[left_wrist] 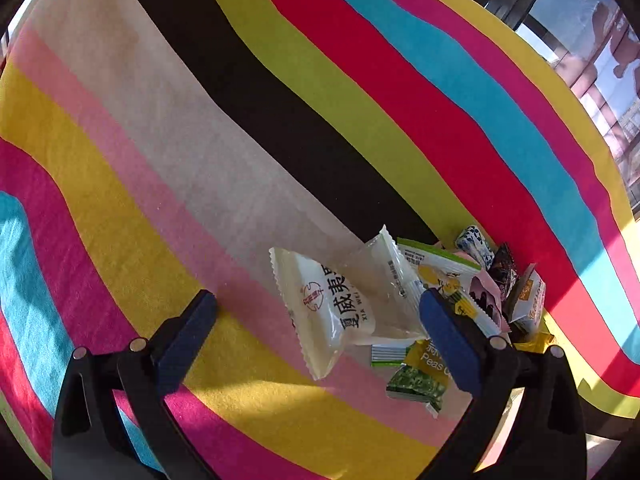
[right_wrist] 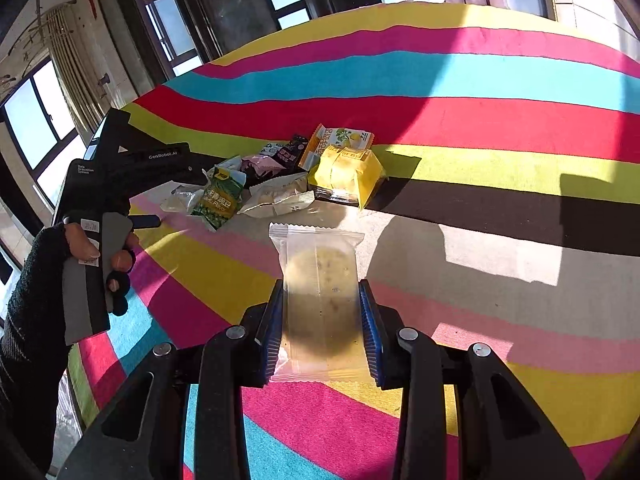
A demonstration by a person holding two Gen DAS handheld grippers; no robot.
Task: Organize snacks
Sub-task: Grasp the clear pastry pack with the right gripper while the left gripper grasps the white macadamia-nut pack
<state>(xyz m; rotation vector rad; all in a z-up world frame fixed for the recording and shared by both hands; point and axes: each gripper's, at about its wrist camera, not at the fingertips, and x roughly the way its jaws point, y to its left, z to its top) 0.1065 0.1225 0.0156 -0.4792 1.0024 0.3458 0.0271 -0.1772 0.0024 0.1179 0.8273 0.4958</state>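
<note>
A pile of snack packets lies on the striped cloth (right_wrist: 460, 120): a green pea packet (right_wrist: 218, 198), a yellow packet (right_wrist: 348, 170), a white packet (right_wrist: 280, 196) and dark ones. My right gripper (right_wrist: 320, 304) is shut on a clear cookie packet (right_wrist: 320, 276) and holds it above the cloth, nearer than the pile. My left gripper (left_wrist: 316, 316) is open, low over the cloth; a white packet with red print (left_wrist: 328, 308) lies between its fingers, with the pea packet (left_wrist: 420, 380) and the rest of the pile to the right.
The left handheld gripper and gloved hand (right_wrist: 100, 248) show at the left of the right wrist view, next to the pile. Windows and a curtain (right_wrist: 72, 68) lie beyond the table's far edge. Striped cloth extends to the right of the pile.
</note>
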